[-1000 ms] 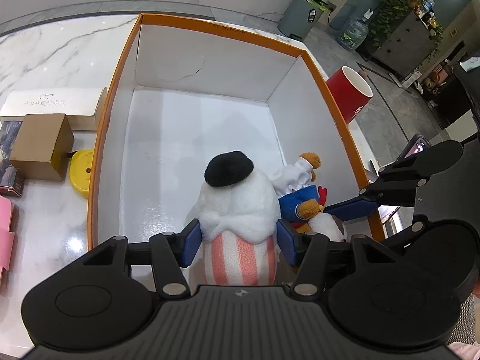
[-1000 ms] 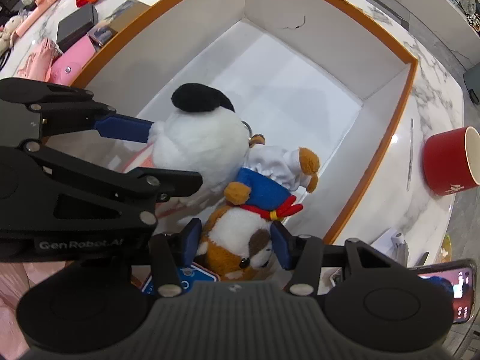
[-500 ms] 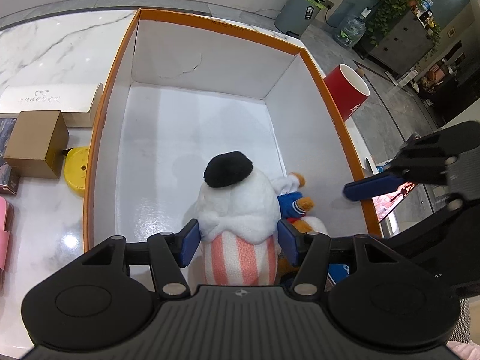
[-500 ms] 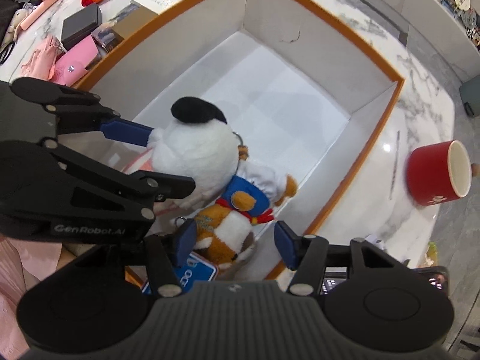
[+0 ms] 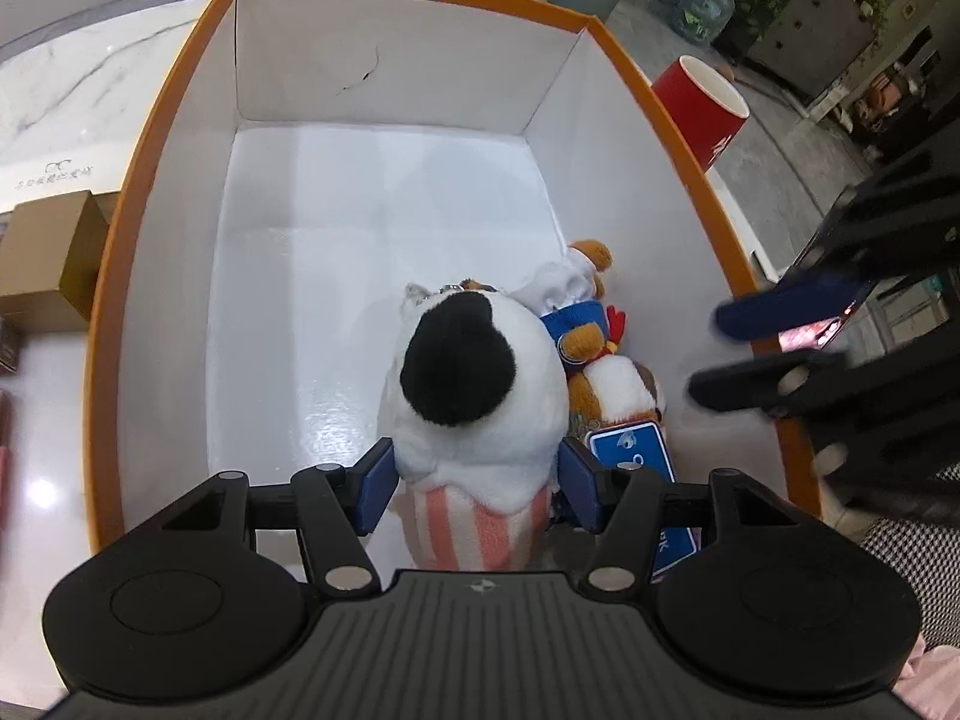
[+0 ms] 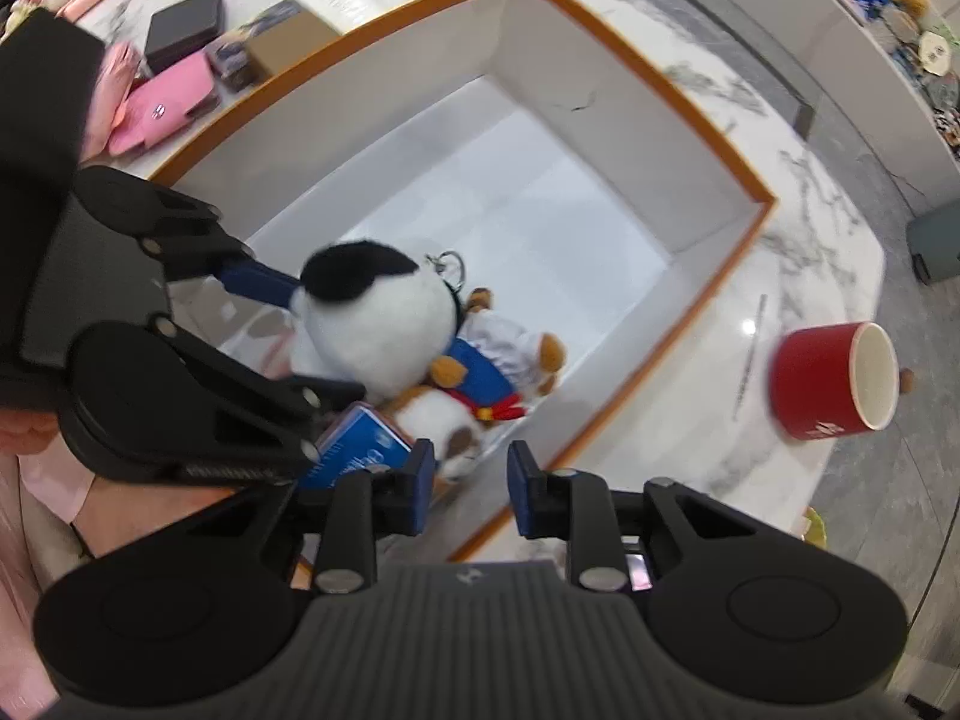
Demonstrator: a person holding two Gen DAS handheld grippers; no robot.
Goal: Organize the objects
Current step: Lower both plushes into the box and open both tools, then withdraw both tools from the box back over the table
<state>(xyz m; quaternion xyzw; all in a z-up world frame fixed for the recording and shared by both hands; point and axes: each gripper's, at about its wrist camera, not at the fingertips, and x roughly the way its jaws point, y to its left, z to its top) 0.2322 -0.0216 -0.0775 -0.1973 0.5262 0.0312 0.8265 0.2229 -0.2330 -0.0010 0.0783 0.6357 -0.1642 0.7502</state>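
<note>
A white plush toy (image 5: pixel 474 396) with a black cap and a pink-striped base stands in the near part of the orange-rimmed white box (image 5: pixel 162 120). My left gripper (image 5: pixel 477 486) has its blue pads against the toy's sides while its jaws are slowly opening. In the right wrist view, the white plush toy (image 6: pixel 378 324) sits between the left gripper's (image 6: pixel 327 342) fingers. A brown-and-white dog plush (image 5: pixel 606 354) in a blue vest lies beside it, with a blue card (image 5: pixel 636 456) at its near end. My right gripper (image 6: pixel 469 489) hovers over the box's near rim, jaws closing with nothing between them.
A red cup (image 6: pixel 822 384) stands on the marble outside the box's right wall. Left of the box lie a brown carton (image 5: pixel 48 258), a white case (image 5: pixel 66 174), a pink wallet (image 6: pixel 168 102) and a black box (image 6: pixel 186 30). The far half of the box floor is bare.
My right gripper let go of the dog plush, lifted and rolled away toward the box's rim, and its jaws narrowed. The dog plush stays on the box floor. The left gripper stays at the white plush.
</note>
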